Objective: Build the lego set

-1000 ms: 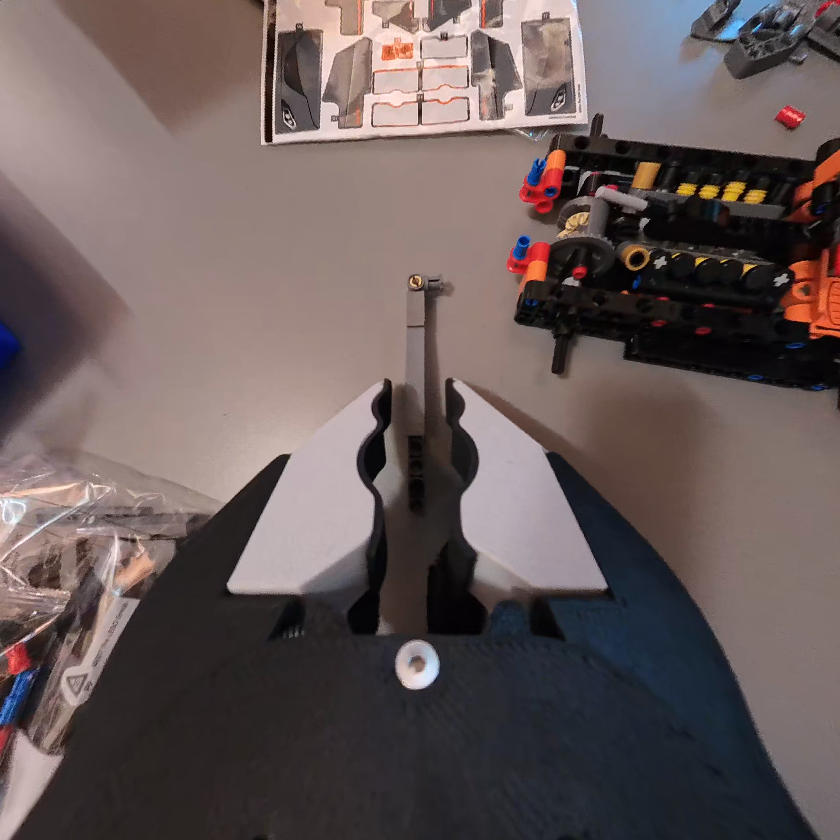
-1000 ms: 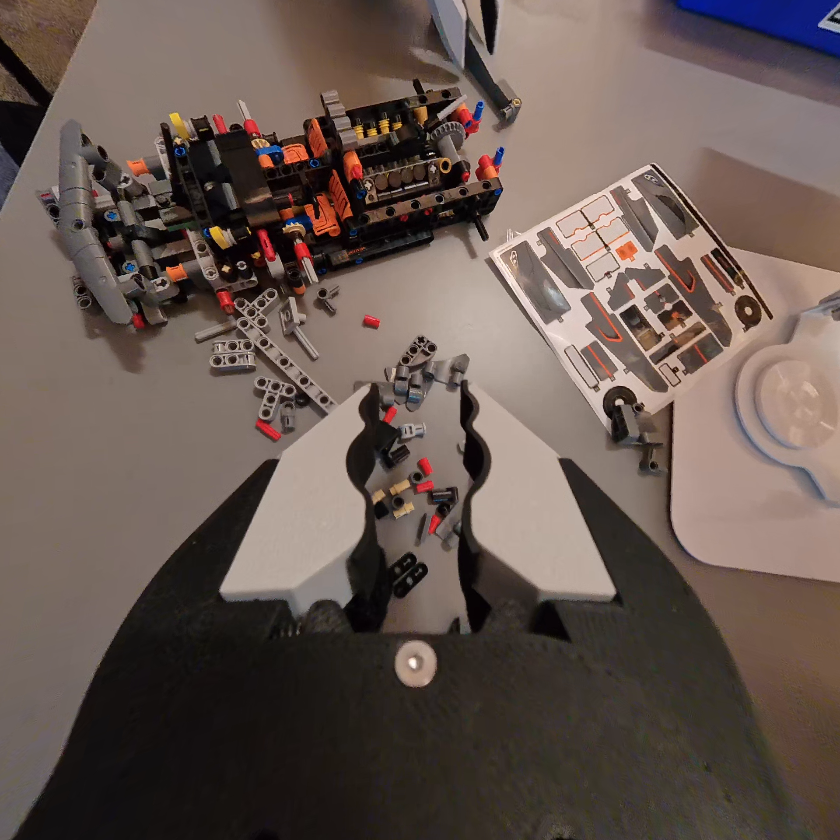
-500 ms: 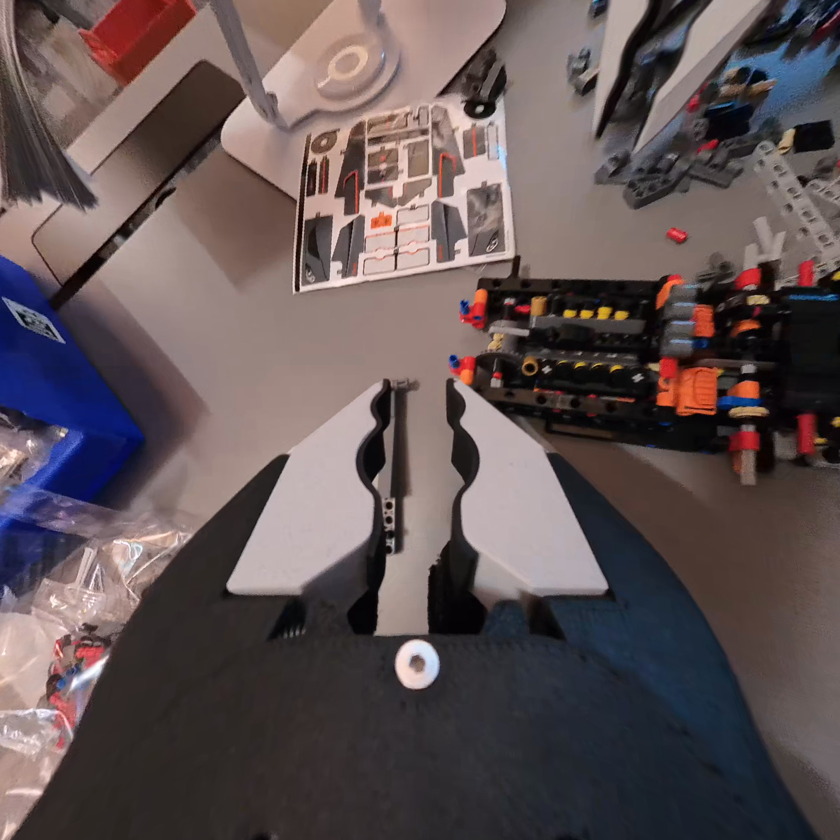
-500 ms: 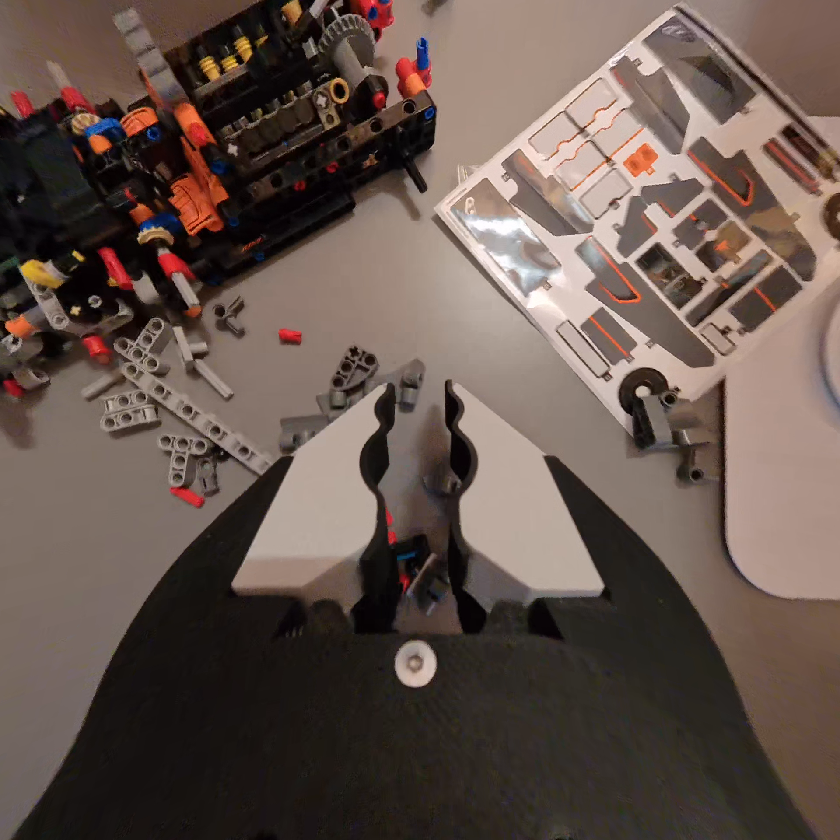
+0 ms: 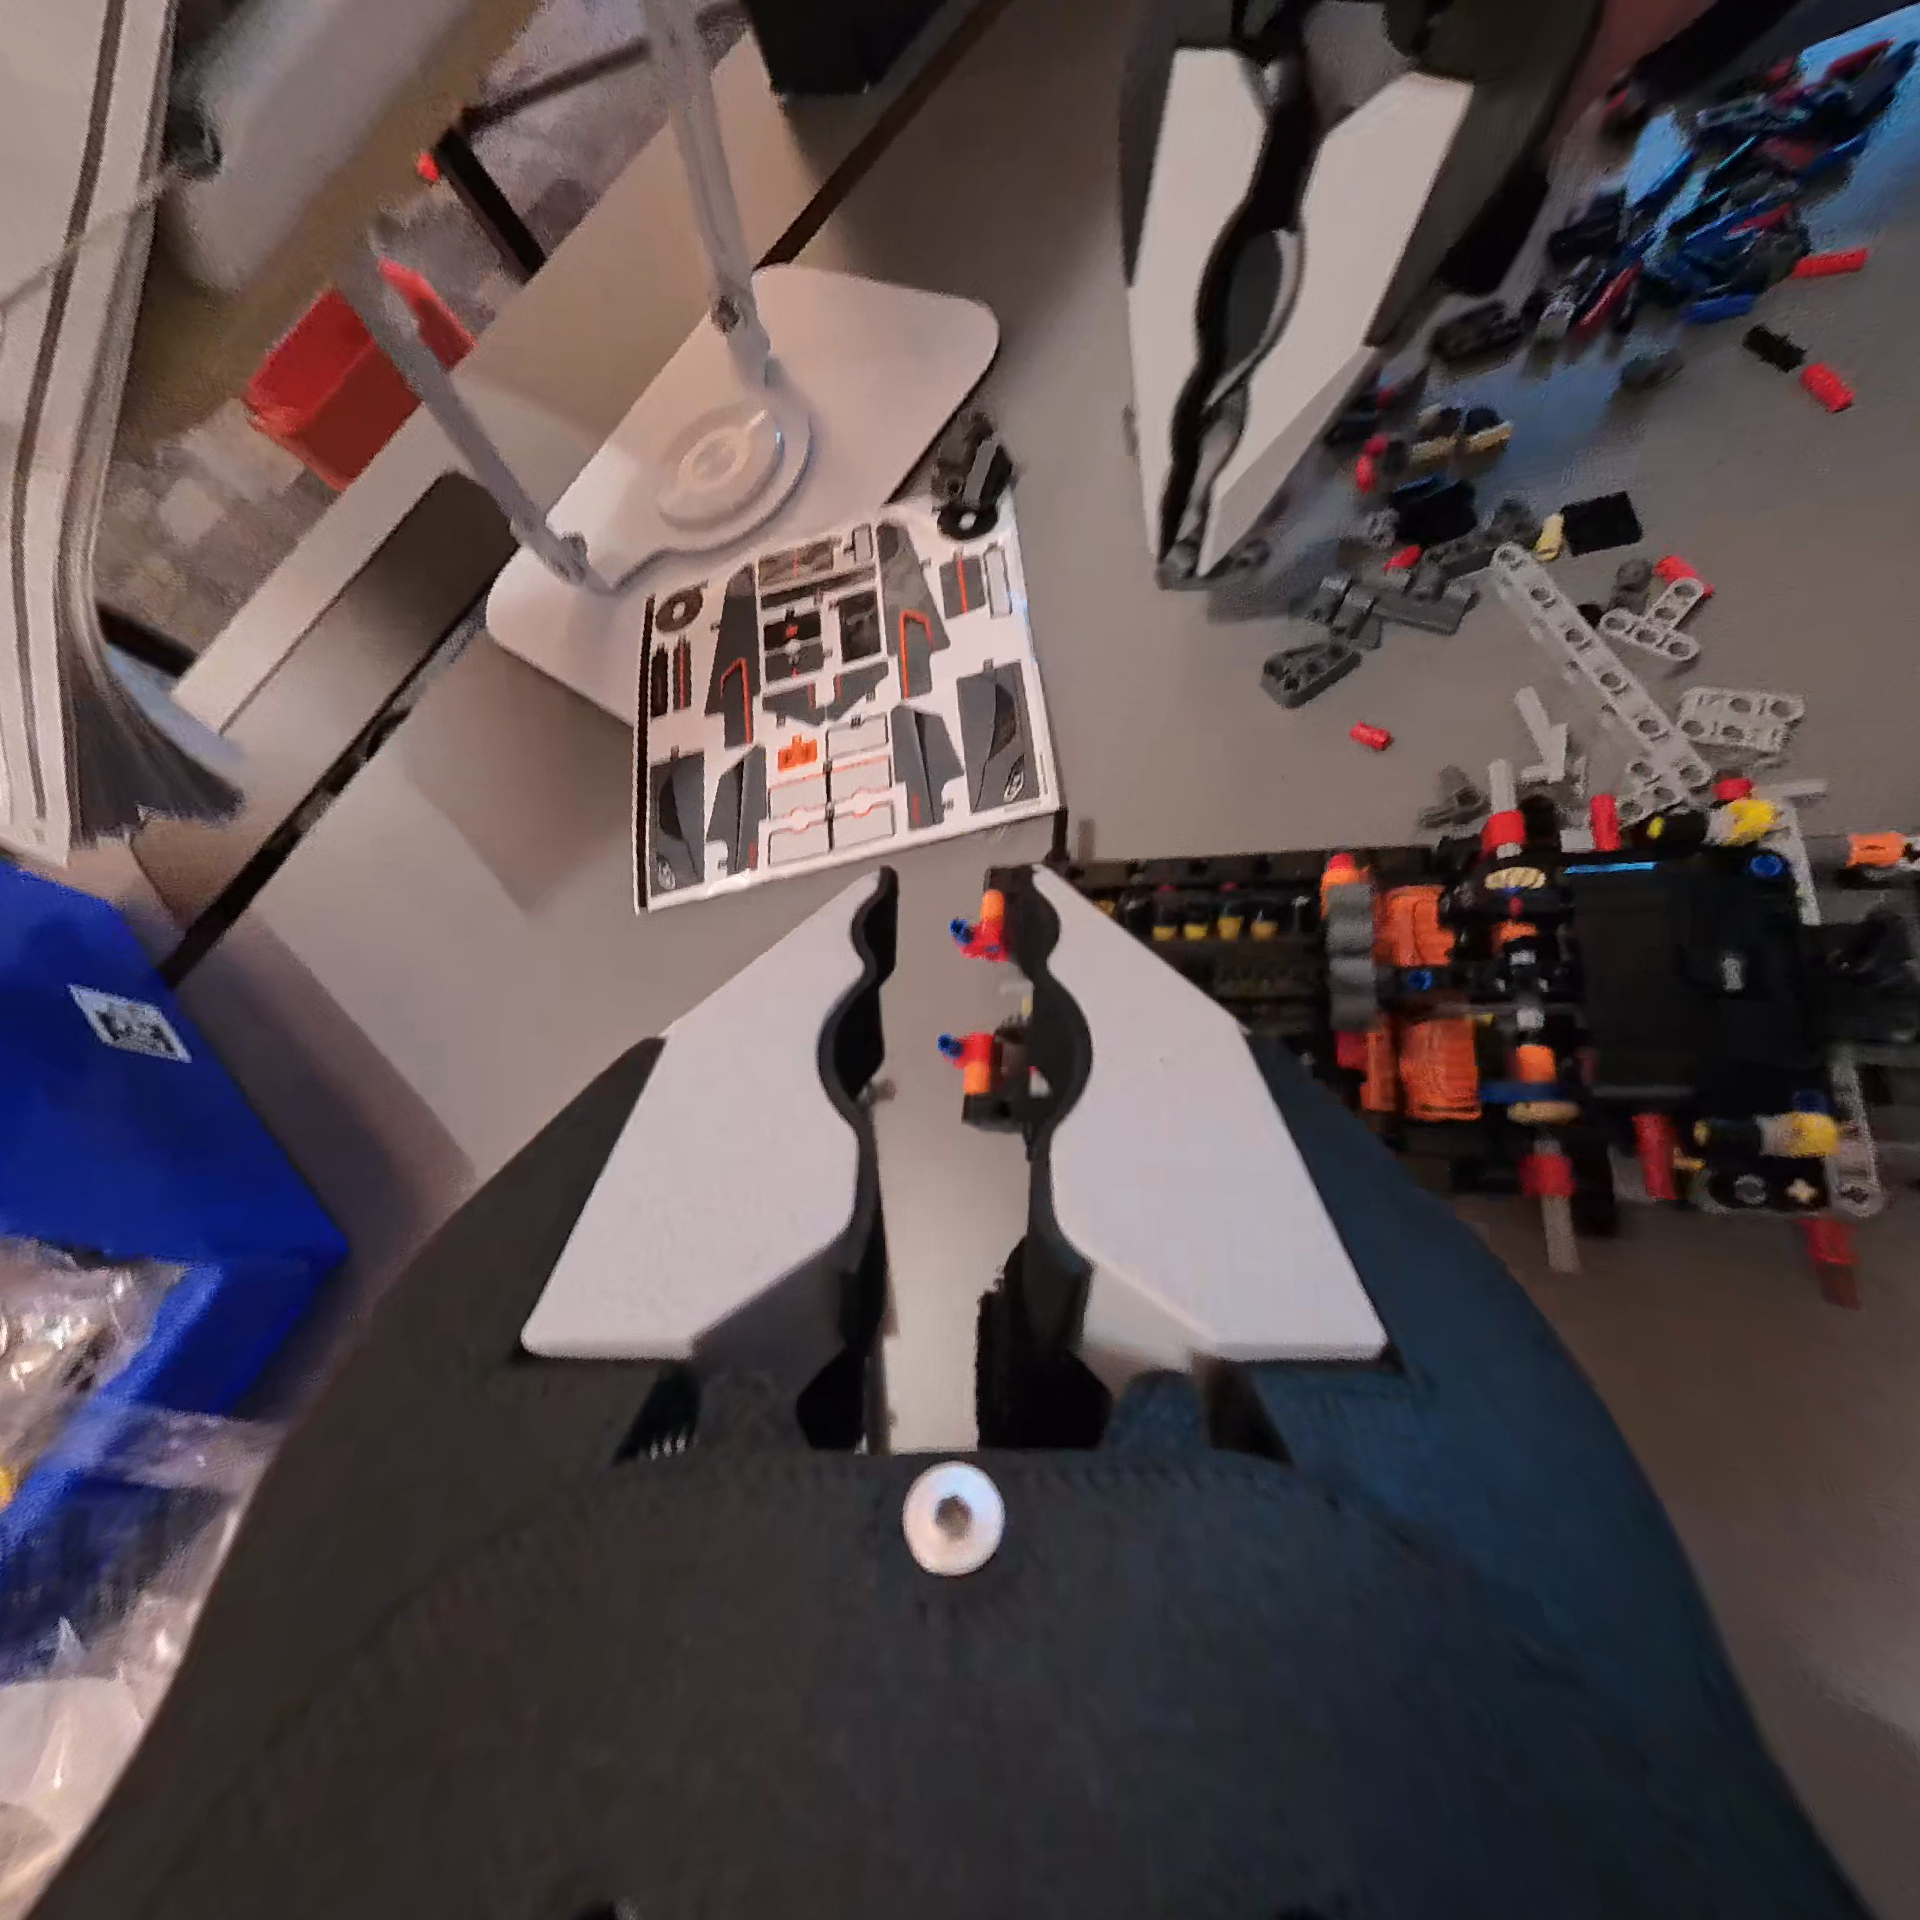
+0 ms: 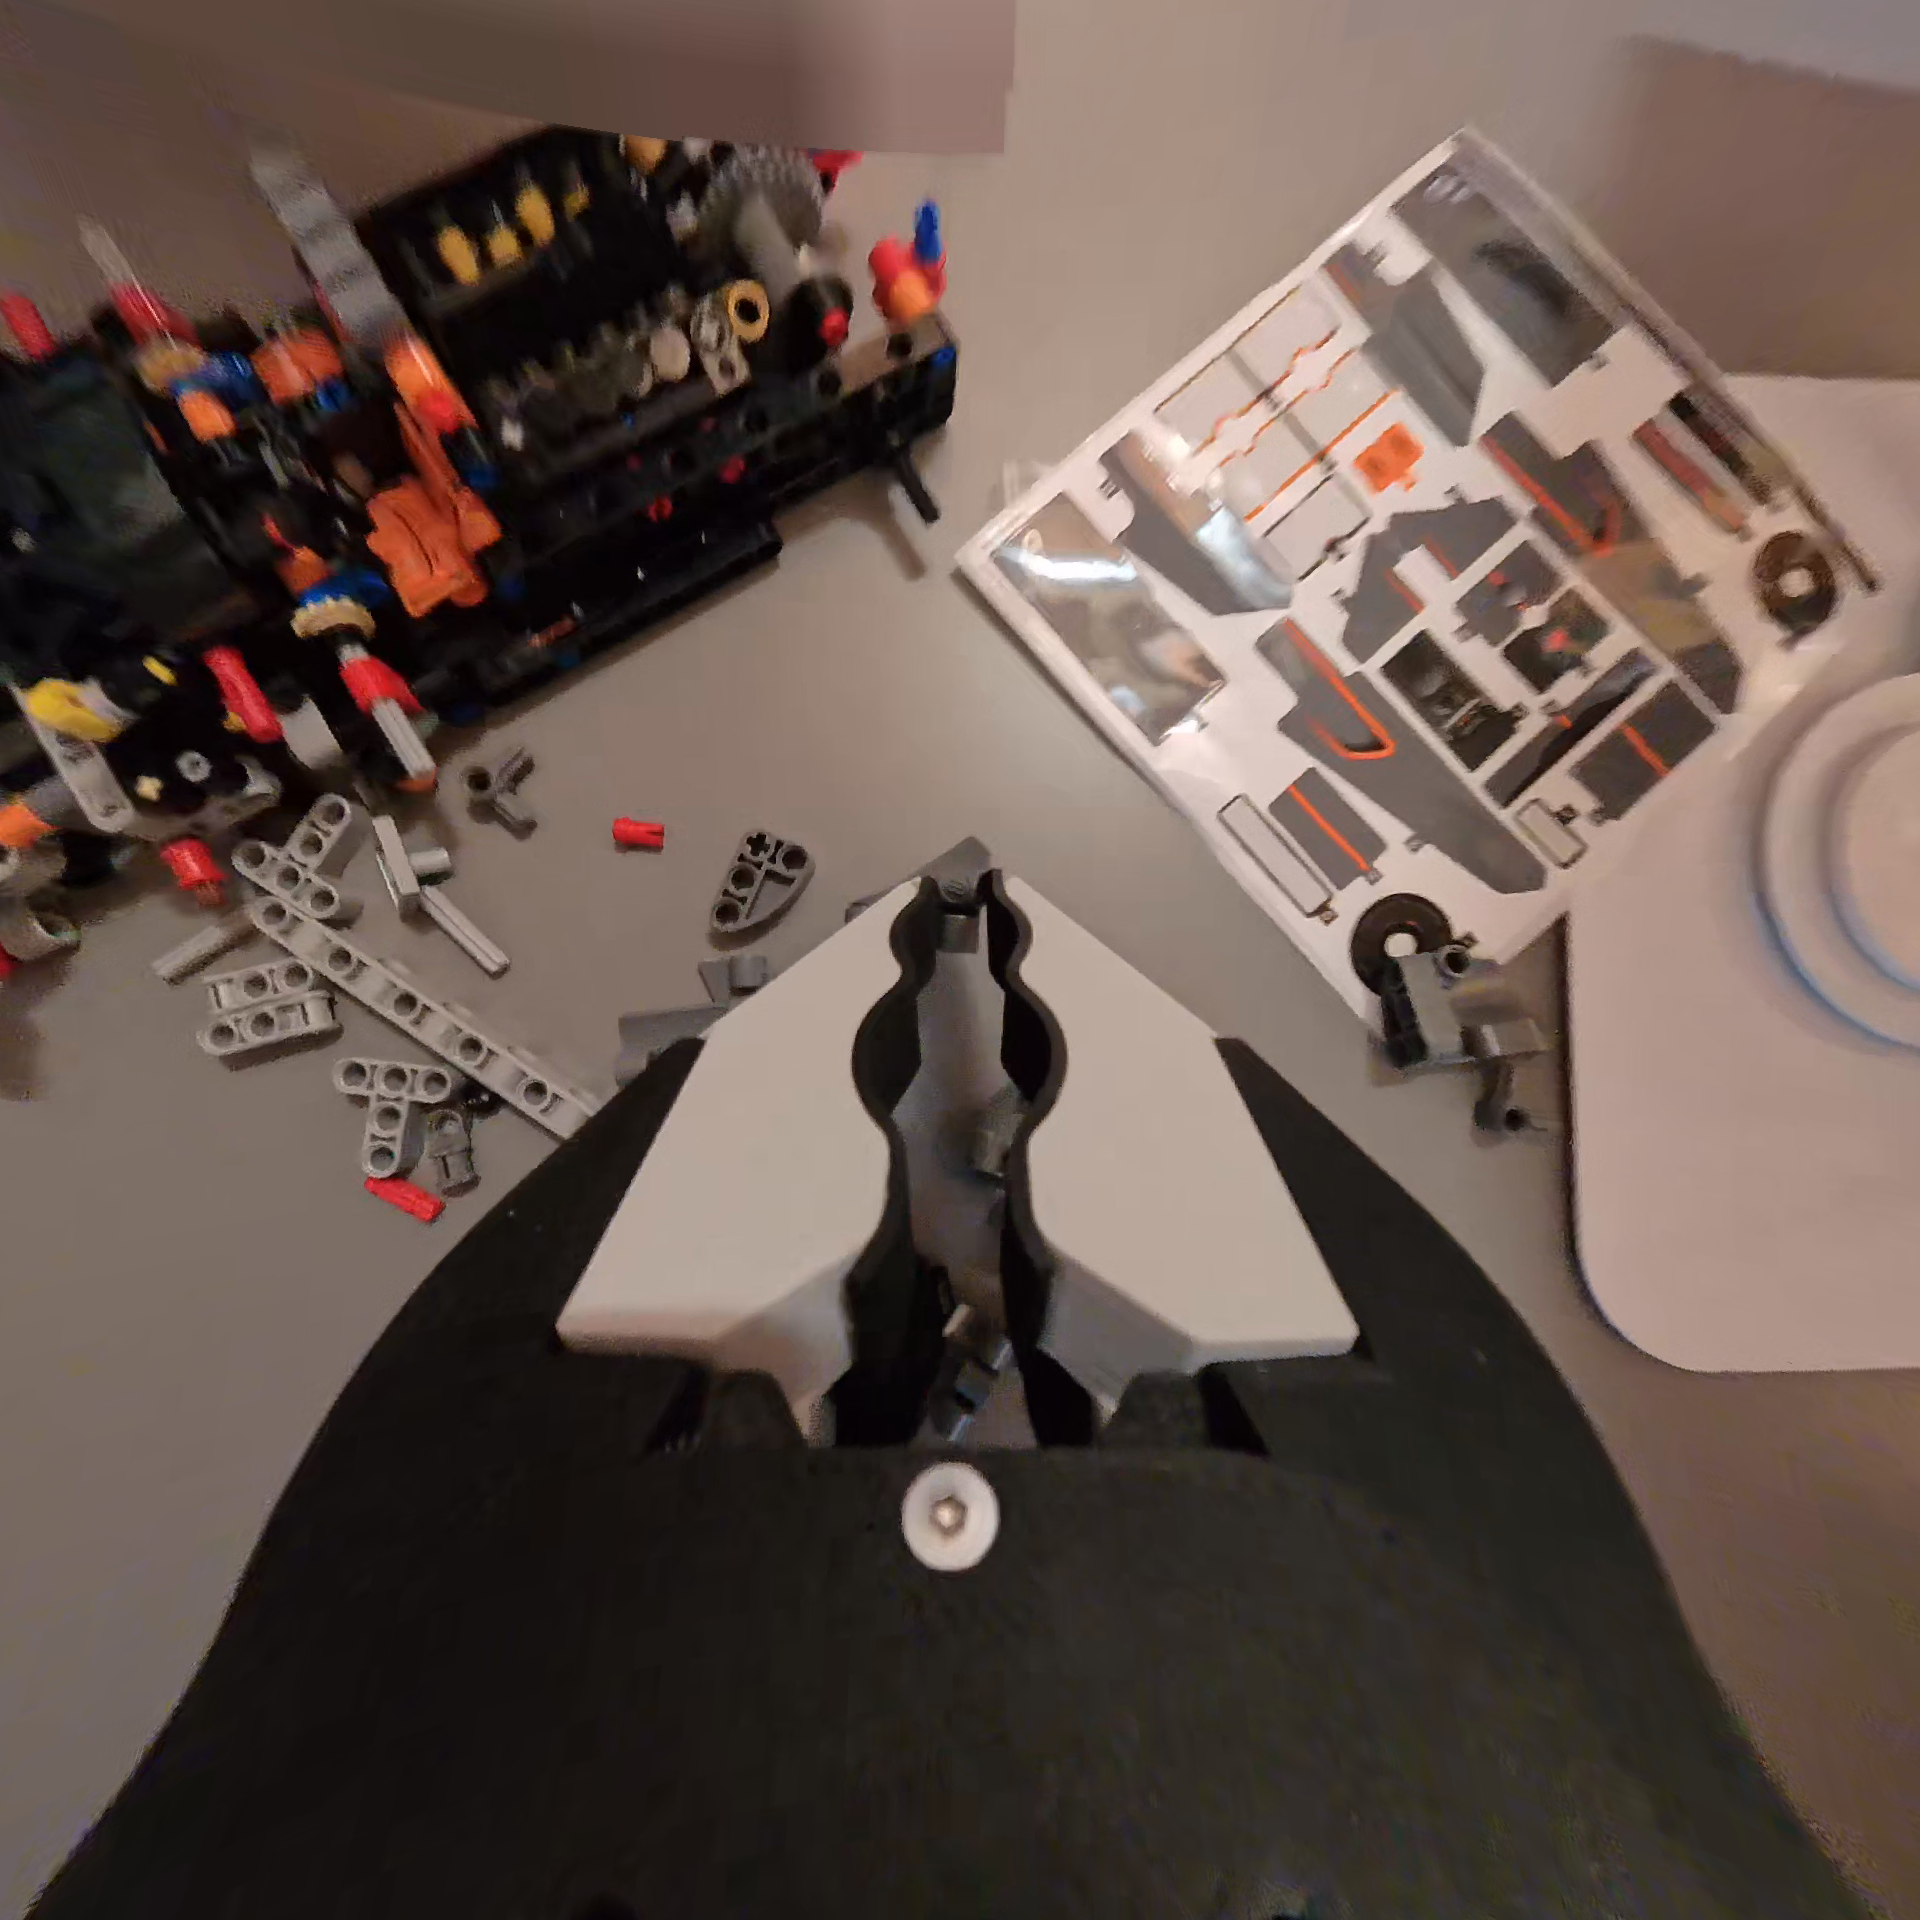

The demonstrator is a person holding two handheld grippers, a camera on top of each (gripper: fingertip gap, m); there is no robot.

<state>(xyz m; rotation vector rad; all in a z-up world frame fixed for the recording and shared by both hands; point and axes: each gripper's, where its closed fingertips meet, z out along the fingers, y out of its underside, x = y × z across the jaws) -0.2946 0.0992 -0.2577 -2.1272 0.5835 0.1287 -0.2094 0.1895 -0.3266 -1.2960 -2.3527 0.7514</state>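
The black, orange and red lego chassis (image 5: 1558,987) lies on the grey table (image 5: 1195,727); it also shows in the right wrist view (image 6: 520,436). My left gripper (image 5: 961,883) hovers near the chassis's left end. It keeps a thin dark grey lego piece (image 5: 881,1088), of which only a small tip shows against the left pad. My right gripper (image 6: 956,883) is shut on a small grey connector (image 6: 954,920) at its fingertips, down in the pile of loose parts. The left wrist view shows that gripper (image 5: 1195,551) with its tips on the table.
A sticker sheet (image 6: 1403,540) lies right of the chassis. Loose grey beams and red pins (image 6: 364,987) are scattered left of my right gripper. A white stand base (image 6: 1766,1091) sits at the right. A blue bin (image 5: 104,1122) and plastic bags (image 5: 62,1351) lie left. The tips of one gripper are about 15 centimeters away from the tips of the other.
My right gripper moved forward into the pile and its jaws closed on the small grey connector. My left gripper rose and tilted up; its grey piece no longer sticks out ahead.
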